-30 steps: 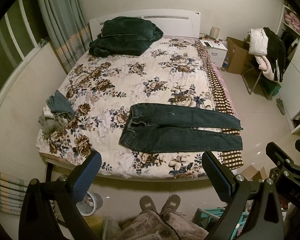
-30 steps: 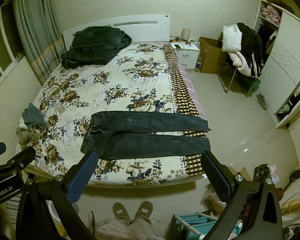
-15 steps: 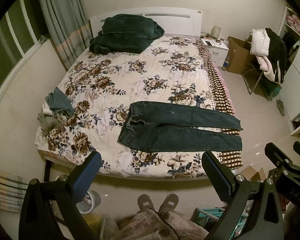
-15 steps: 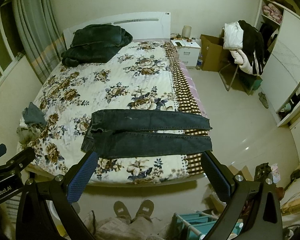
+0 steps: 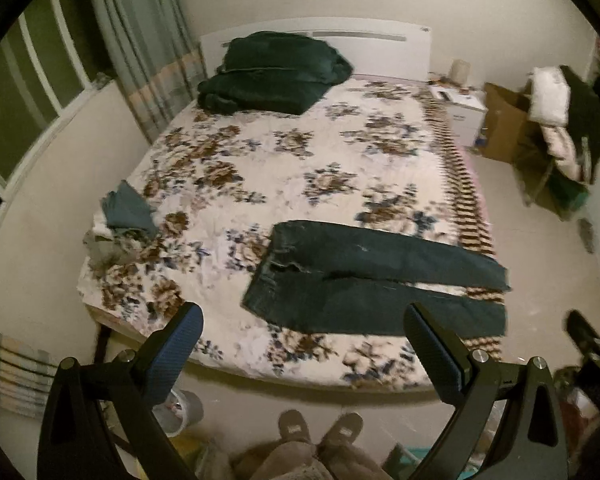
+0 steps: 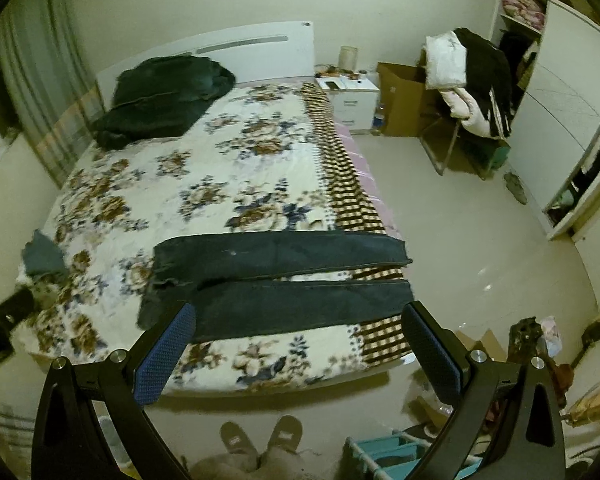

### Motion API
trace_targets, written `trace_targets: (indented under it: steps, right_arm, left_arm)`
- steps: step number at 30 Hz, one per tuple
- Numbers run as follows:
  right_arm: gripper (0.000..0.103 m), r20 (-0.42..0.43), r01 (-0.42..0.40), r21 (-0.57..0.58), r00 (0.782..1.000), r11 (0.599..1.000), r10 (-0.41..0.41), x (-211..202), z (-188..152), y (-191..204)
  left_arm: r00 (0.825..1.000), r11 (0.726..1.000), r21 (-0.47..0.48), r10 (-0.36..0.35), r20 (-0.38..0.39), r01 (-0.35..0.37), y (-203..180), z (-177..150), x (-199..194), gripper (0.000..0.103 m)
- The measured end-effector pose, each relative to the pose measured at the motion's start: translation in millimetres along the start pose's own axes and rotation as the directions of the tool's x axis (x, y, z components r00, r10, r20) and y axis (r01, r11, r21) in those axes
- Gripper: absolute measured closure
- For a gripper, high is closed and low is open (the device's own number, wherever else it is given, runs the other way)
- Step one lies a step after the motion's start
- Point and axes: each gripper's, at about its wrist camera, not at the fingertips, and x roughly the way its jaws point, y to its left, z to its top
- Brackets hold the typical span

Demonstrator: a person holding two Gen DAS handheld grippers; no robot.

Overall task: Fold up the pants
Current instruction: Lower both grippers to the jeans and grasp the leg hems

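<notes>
Both tools, left tool [image 5: 302, 344] and right tool [image 6: 298, 340], spread wide and empty above dark pants [image 6: 284, 280] flat on floral bed [image 6: 228, 168].

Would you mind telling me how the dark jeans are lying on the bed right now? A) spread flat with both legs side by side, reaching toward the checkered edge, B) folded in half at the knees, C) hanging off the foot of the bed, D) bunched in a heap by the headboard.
A: the jeans lie flat on the floral bedspread, two legs parallel, hems at the checkered edge, untouched by either tool.
</notes>
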Motion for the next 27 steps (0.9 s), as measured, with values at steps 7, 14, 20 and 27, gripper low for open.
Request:
trace_targets:
  steps: [7,14,20,27]
  right_arm:
    - [0.000,-0.058,0.061,0.029,0.997,0.998,-0.059,107,37,-22]
    - [0.000,-0.135,0.109,0.046,0.986,0.993,-0.102,249,79,-14]
    - [0.000,-0.215,0.153,0.017,0.966,0.988,-0.145,379,111,5]
    - [0.000,-0.285,0.175,-0.148,0.935,0.973,-0.212,547,120,26]
  left_arm:
    - [0.998,0.999,0.019,0.046,-0.041,-0.045,-21,36,78,0.001]
    - [0.990,0.999,0.039,0.040,-0.135,-0.035,-46,84,188,0.001]
    - [0.979,0.997,0.075,0.042,-0.199,-0.028,-68,125,295,0.001]
    - [0.971,0.971,0.230,0.111,-0.214,-0.060,-115,137,431,0.001]
